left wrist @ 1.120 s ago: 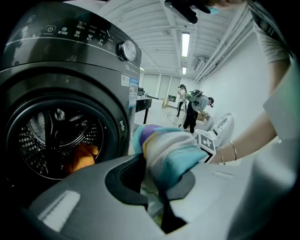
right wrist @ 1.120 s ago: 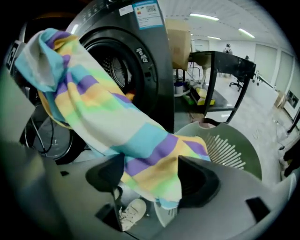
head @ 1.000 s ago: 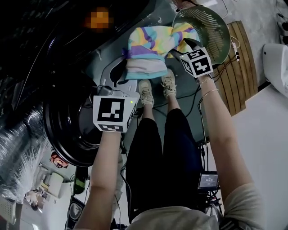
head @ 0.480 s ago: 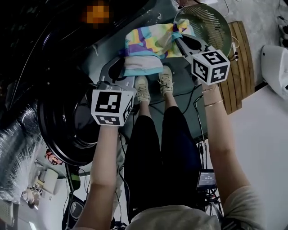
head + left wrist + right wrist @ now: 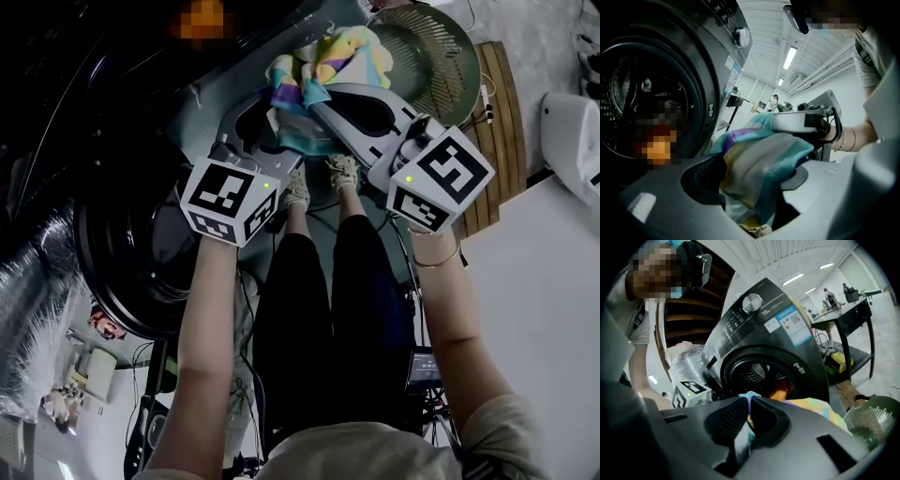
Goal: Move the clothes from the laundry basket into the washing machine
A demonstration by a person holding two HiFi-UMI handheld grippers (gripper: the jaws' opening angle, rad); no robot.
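Soft garment point(image 5: 323, 70) in pastel blocks of teal, yellow, purple and pale grey, bunched into a loose wad. Held up in the air in front of the washing machine point(image 5: 778, 329), near its round opening and just beside the rim of the green laundry basket point(image 5: 436, 56) in the head view. Pinched at one edge by the right gripper point(image 5: 323, 101), jaws together with fabric squeezed between them. Draped down through the left gripper point(image 5: 265, 139) as well, jaws apart and just been opening, cloth lying loose between them and not pressed.

Versus a second ago: back then spread wide and flat, hanging lower by the basket side, with the right gripper down at the basket. Now gathered, lifted and shifted toward the machine. Right gripper raised much nearer the head camera — marker cube bigger in view, jaws since closed on the cloth. Left gripper in roughly the same spot, tilted a little differently.
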